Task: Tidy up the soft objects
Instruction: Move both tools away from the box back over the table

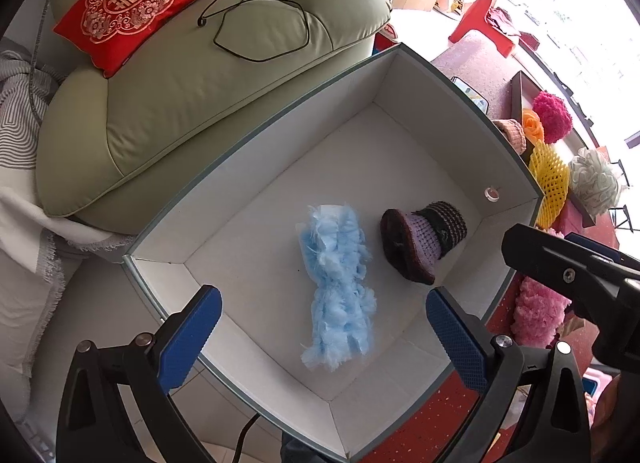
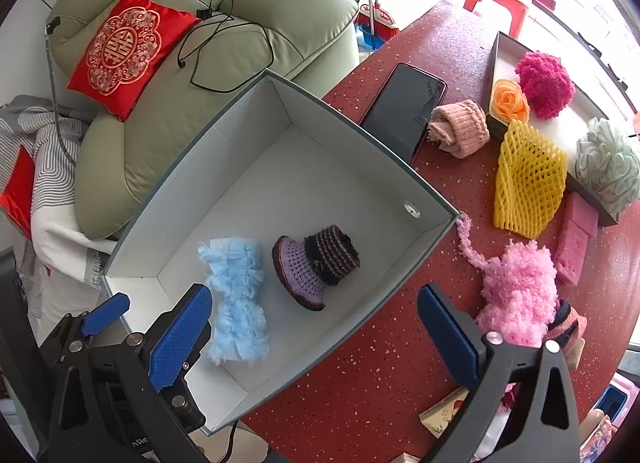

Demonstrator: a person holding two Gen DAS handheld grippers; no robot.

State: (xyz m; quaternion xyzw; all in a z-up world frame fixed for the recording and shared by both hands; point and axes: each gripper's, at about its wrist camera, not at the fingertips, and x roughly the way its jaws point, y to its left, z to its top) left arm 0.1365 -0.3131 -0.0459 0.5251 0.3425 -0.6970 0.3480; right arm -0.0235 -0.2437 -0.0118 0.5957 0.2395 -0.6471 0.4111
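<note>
A white box with a grey-green rim (image 1: 256,131) (image 2: 360,131) stands on the red table. Inside it lie a fluffy light-blue piece (image 1: 340,283) (image 2: 238,295) and a purple and brown crocheted hat (image 1: 424,243) (image 2: 316,263). My left gripper (image 1: 324,323) hangs open above the blue piece, nothing between its blue pads. My right gripper (image 2: 316,327) is open too, over the box's near right wall, close to the hat; its black body shows at the right of the left wrist view. A fluffy pink piece (image 2: 516,295) (image 1: 536,315) lies on the table right of the box.
On the table (image 2: 380,343) lie a phone (image 2: 400,111), a pink knitted roll (image 2: 460,127), a yellow foam net (image 2: 528,183), pink sponges (image 2: 576,235) and a tray (image 2: 496,63) with a magenta pompom, orange rose and green bath puff. A green sofa (image 1: 180,103) with a red cushion stands behind.
</note>
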